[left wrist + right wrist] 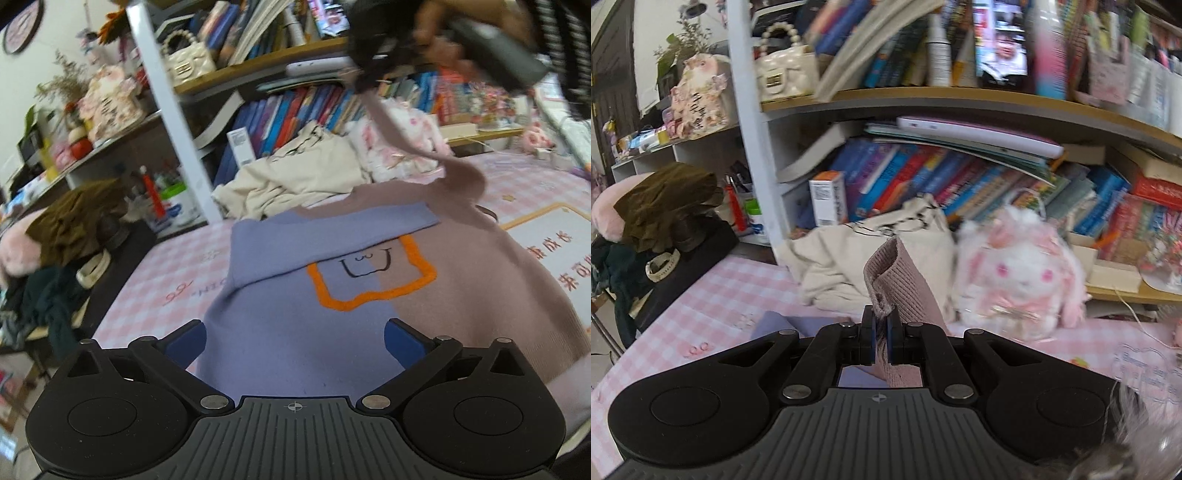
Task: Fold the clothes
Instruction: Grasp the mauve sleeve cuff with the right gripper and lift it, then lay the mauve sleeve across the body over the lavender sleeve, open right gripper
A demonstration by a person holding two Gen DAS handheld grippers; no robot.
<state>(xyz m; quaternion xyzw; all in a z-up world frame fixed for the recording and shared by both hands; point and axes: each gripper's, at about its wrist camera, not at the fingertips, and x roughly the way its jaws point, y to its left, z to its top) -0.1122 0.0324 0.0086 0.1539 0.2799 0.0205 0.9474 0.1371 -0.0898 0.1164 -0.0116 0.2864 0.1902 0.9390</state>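
Observation:
A two-tone sweater, lilac-blue on the left and dusty pink on the right with an orange outlined square, lies flat on the pink checked table. Its blue sleeve is folded across the chest. My left gripper hovers open over the sweater's lower part with nothing between its fingers. The pink sleeve is lifted high above the sweater. My right gripper is shut on that sleeve's ribbed cuff, which sticks up past the pads. In the left wrist view the right gripper appears blurred at the top.
A heap of cream clothing and a white-pink plush rabbit lie at the table's far edge, under shelves packed with books. A brown garment and dark clothes pile up at the left. A printed card lies right of the sweater.

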